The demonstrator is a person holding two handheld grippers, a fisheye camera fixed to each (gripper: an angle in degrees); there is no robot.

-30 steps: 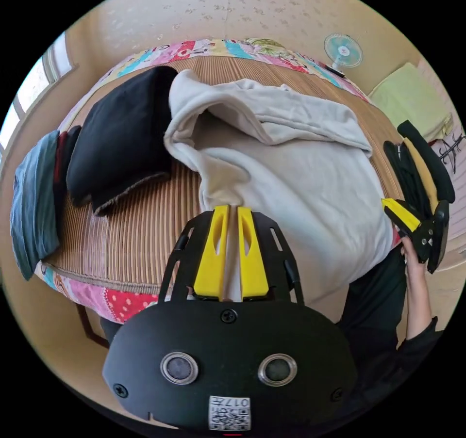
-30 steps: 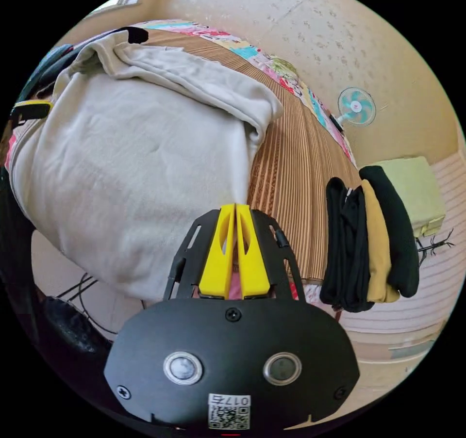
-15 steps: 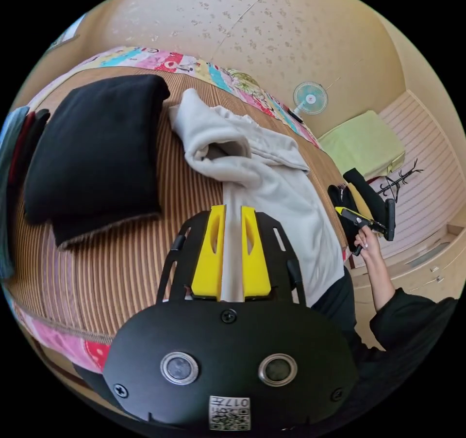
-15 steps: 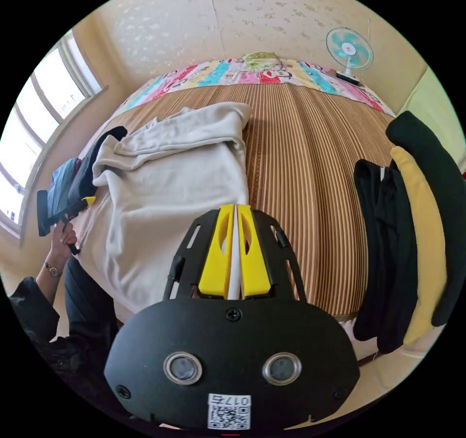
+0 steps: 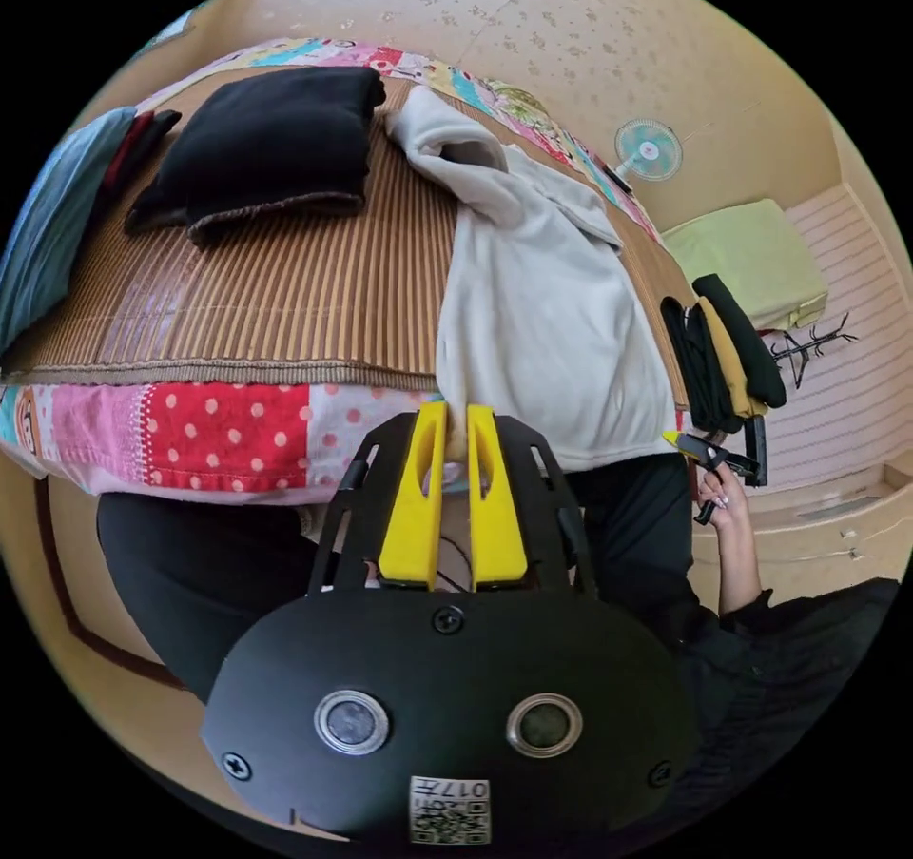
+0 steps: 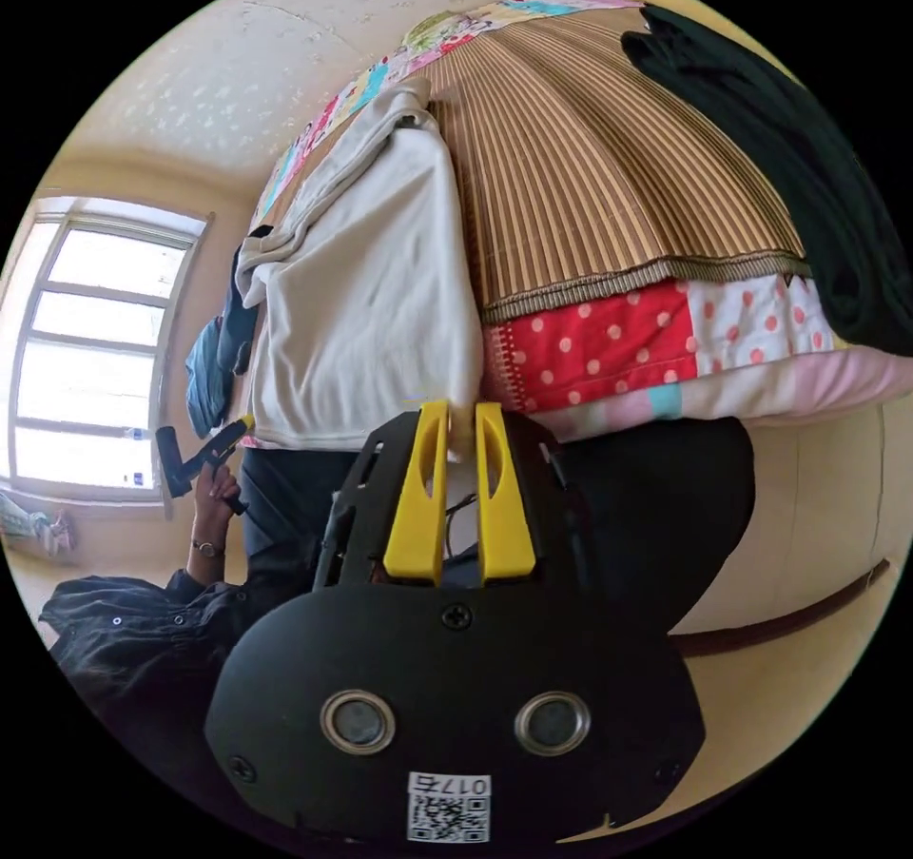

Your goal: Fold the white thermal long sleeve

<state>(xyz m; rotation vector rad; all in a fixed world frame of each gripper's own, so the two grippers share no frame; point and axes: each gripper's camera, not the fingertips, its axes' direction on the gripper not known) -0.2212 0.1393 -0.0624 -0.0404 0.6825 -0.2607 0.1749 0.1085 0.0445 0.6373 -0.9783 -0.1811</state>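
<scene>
Over the mat's (image 5: pixel 285 279) edge, the shirt (image 5: pixel 542 326) hung, its hem corners clamped by both grippers (image 5: pixel 455 421) (image 6: pixel 461 419).

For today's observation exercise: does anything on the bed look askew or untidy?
Yes. The white thermal long sleeve is rumpled at its far end, its hem hanging over the bed's edge, pinched at both corners.

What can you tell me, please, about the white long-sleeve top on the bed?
The white top is soft, thick-looking, off-white cloth. It lies lengthwise across the striped mat, bunched with a sleeve folded over at its far end, near the folded black garment. Its near hem hangs past the quilt's edge. The left tongs and right tongs each pinch a hem corner.
</scene>
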